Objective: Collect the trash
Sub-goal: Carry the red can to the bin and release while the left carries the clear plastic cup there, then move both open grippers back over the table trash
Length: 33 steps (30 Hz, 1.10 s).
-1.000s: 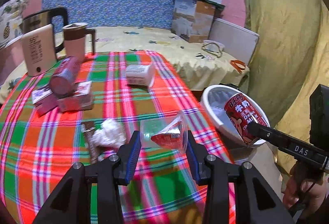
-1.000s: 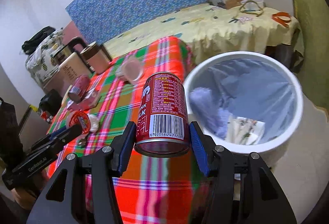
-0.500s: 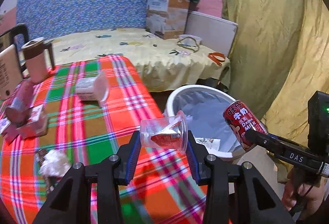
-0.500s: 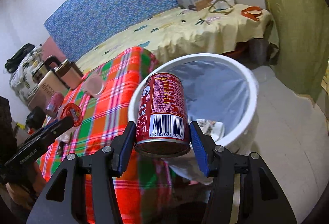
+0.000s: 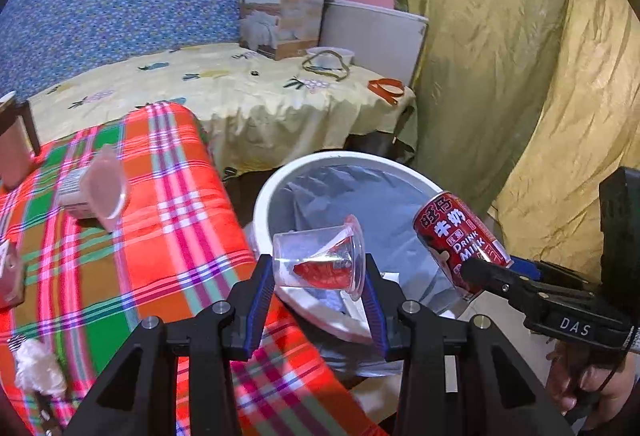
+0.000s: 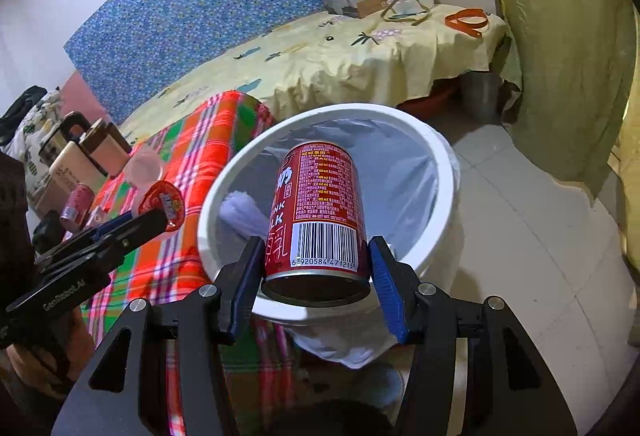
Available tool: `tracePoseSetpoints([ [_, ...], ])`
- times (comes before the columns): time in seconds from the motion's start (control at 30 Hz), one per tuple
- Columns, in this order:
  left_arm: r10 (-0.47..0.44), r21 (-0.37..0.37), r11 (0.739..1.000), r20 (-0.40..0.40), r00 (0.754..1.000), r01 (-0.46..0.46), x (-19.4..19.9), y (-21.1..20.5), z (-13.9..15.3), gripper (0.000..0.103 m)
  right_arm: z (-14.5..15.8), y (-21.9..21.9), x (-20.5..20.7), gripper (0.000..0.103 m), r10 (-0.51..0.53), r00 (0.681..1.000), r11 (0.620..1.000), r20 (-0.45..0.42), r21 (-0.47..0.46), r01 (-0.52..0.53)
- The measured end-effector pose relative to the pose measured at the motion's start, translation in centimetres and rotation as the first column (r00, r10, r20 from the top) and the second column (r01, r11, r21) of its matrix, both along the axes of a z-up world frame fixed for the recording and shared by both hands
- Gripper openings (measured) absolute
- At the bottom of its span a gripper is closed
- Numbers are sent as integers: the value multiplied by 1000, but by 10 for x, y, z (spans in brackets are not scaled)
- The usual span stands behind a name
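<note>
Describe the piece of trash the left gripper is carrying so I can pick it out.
Find the white bin beside the plaid table. Over its near rim, the left gripper clamps a clear plastic cup lying sideways, red foil inside. The red milk can nearby is opaque metal.

Both wrist views angled down, close, sharing bin [image 5: 320, 160].

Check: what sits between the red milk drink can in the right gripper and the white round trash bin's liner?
Nothing: in the right wrist view the red milk drink can hangs over the white round trash bin, only air below.
</note>
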<state>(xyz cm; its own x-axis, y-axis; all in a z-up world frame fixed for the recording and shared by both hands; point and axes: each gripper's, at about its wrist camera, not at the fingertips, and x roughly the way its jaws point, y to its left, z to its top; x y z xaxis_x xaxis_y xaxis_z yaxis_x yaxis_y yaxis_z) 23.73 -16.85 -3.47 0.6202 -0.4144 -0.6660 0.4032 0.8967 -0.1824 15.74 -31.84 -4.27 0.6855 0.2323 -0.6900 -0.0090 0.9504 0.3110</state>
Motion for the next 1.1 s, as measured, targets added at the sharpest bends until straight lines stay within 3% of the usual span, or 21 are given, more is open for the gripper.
tracePoseSetpoints([
  [0.37,-58,-32,998,-45,997,57,18,-14,-16,43,-4,-5,12,55,1,999,1000,-35,-28,-2],
  [0.43,-60,-39,998,-46,997,58,18,-13,-16,49,-5,-5,14,55,8,999,1000,-42,-23,-9],
  [0.57,-55,-52,997,-42,998,52,18,-11,-15,51,-4,-3,15,55,6,999,999,-48,-40,-7],
  [1.1,17,-101,995,-18,1000,-19,-16,33,4,51,17,2,-3,57,-8,999,1000,39,-29,9],
])
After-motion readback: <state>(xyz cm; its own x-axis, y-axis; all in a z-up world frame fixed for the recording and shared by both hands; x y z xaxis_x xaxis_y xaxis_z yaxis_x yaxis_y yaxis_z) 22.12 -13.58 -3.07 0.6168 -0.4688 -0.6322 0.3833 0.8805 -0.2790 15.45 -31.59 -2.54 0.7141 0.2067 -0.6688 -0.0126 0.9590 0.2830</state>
